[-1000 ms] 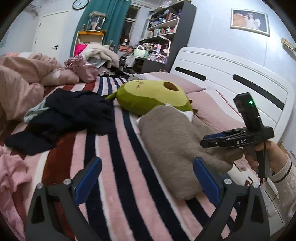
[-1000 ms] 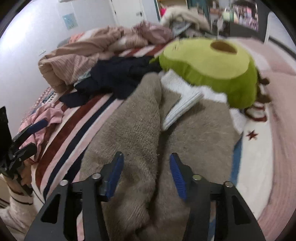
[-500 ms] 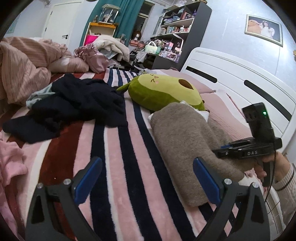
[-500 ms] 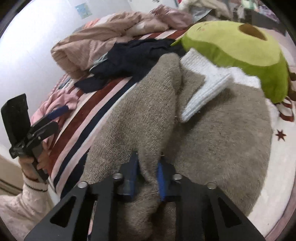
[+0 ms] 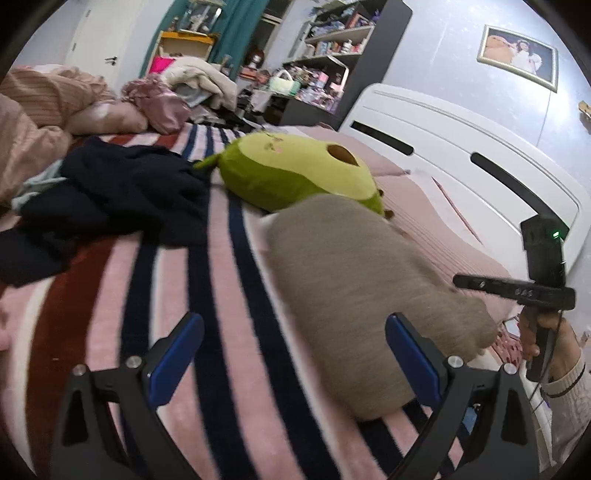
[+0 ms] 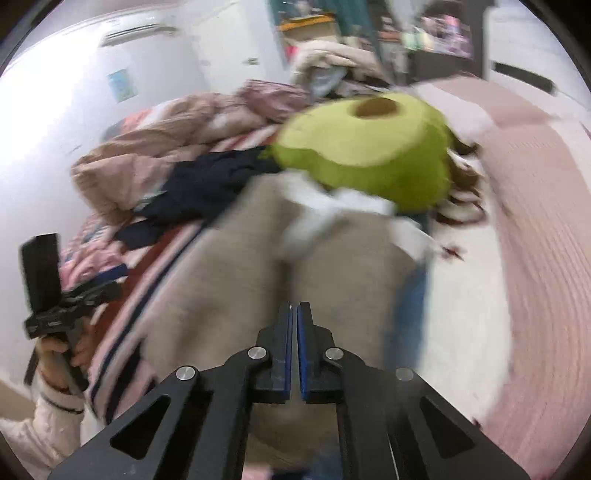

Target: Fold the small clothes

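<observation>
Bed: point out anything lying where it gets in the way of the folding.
The avocado plush lies on the far end of the taupe garment, over its white trim. The right gripper is shut on that garment.

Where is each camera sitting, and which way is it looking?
Left wrist: rides on the left gripper, jaws wide apart, facing across the striped blanket toward the headboard; the person's right hand shows.
Right wrist: rides on the right gripper, pads pinched on the taupe fuzzy garment, facing the wall air conditioner; the left hand shows.
Both share the garment, the avocado plush and the navy clothes.
</observation>
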`<state>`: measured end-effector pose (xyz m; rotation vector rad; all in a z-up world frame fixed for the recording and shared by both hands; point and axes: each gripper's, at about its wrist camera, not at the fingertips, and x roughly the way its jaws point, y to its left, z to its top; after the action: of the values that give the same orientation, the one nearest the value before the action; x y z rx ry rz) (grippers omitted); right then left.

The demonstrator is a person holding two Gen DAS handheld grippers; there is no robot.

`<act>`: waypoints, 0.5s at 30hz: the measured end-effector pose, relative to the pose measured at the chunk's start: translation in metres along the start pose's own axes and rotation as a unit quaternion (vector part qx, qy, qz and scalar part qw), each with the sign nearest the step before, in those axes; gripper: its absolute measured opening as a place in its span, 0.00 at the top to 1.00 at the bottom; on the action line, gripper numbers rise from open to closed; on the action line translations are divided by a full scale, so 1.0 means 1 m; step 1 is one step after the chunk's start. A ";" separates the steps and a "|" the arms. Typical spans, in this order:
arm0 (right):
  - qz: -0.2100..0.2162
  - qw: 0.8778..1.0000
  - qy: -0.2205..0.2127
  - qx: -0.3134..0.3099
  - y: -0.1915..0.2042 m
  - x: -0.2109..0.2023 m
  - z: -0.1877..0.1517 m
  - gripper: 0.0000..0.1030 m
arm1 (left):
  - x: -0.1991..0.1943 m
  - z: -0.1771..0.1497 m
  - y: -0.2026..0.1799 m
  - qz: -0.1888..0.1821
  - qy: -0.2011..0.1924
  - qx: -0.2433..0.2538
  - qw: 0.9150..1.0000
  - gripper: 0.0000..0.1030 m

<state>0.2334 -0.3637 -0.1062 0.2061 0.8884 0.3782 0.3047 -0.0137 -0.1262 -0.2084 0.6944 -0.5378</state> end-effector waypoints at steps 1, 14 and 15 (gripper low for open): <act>0.010 1.000 0.005 0.015 -0.009 0.000 -0.005 1.00 | 0.006 -0.001 -0.005 -0.006 0.008 0.005 1.000 0.05; 0.161 0.986 0.039 -0.006 0.039 0.037 0.035 0.44 | -0.001 0.007 0.008 0.031 -0.008 -0.006 0.999 0.05; 0.171 0.983 0.061 -0.003 0.042 0.050 0.039 0.38 | -0.003 0.007 0.011 0.031 -0.010 -0.009 0.999 0.05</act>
<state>0.2825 -0.3055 -0.1044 0.3355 0.9747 0.7190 0.3119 -0.0029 -0.1233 -0.2083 0.6837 -0.4704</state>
